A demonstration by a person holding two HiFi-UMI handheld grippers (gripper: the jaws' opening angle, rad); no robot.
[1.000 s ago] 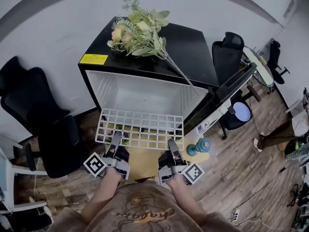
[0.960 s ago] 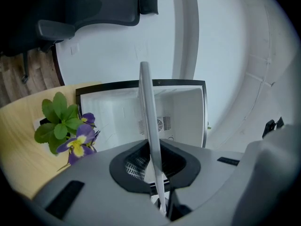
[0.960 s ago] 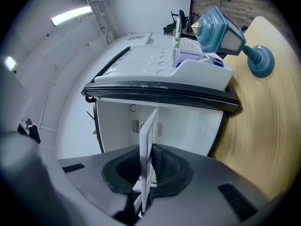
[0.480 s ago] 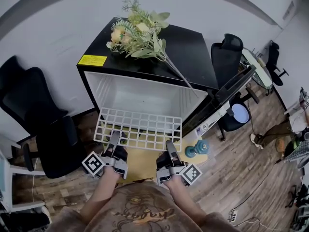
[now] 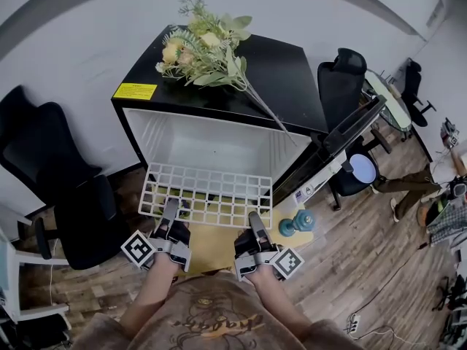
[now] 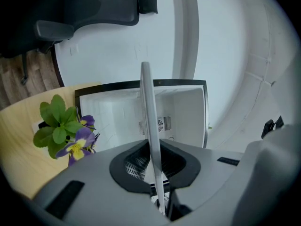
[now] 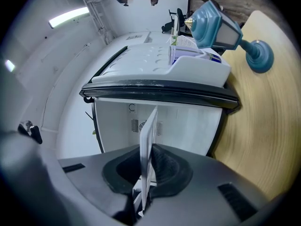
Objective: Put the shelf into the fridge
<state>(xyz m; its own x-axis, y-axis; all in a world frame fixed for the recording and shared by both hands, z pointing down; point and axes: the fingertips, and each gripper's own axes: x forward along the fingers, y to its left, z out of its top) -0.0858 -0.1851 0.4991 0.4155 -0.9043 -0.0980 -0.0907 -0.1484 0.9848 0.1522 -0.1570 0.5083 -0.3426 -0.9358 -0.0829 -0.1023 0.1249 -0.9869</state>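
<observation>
A white wire shelf point(image 5: 206, 194) hangs level in front of the open black mini fridge point(image 5: 219, 133), its far edge at the fridge's mouth. My left gripper point(image 5: 171, 211) is shut on the shelf's near edge at the left, my right gripper point(image 5: 255, 221) is shut on the near edge at the right. In the left gripper view the shelf point(image 6: 149, 126) shows edge-on between the jaws, with the fridge's white inside point(image 6: 181, 112) beyond. In the right gripper view the shelf point(image 7: 148, 135) is pinched the same way, before the fridge cavity point(image 7: 188, 126).
The fridge door point(image 5: 343, 138) stands open to the right. A flower bunch point(image 5: 204, 49) lies on the fridge top. A teal dumbbell point(image 5: 299, 222) and a small purple-flowered plant point(image 6: 66, 133) rest on the wooden board point(image 5: 211, 243) below. Black office chairs point(image 5: 44, 173) stand left and right.
The shelf and both grippers have shifted slightly left in the head view, staying in front of the fridge opening. Both grips are unchanged.
</observation>
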